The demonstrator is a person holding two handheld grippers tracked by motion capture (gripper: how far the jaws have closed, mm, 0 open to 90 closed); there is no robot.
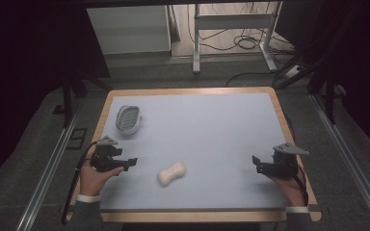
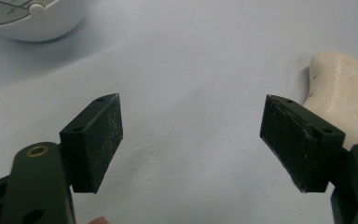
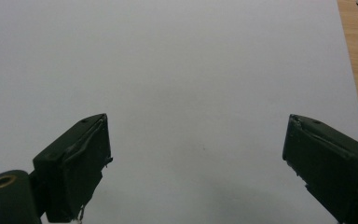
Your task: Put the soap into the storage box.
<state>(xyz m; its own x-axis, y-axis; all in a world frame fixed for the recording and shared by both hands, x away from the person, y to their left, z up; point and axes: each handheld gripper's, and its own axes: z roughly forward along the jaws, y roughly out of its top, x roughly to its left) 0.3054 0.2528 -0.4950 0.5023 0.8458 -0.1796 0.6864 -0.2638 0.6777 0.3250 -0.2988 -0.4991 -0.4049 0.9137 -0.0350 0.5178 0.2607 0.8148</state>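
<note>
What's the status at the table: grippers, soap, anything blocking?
Left gripper open, empty. Right gripper open, empty. Cream waisted soap bar lies loose on the pale blue mat, nearer the left gripper. White oval soap dish sits far left; path clear.

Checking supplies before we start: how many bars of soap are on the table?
1. The soap bar lies on the blue mat near the front edge, right of the left gripper. None seems hidden.

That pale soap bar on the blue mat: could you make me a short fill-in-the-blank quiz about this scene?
1. The soap bar lies nearer the ____ gripper.
2. The white soap dish sits toward the mat's far ____ corner.
3. The jaws of the right gripper stand ____.

Missing words: left; left; open
</note>
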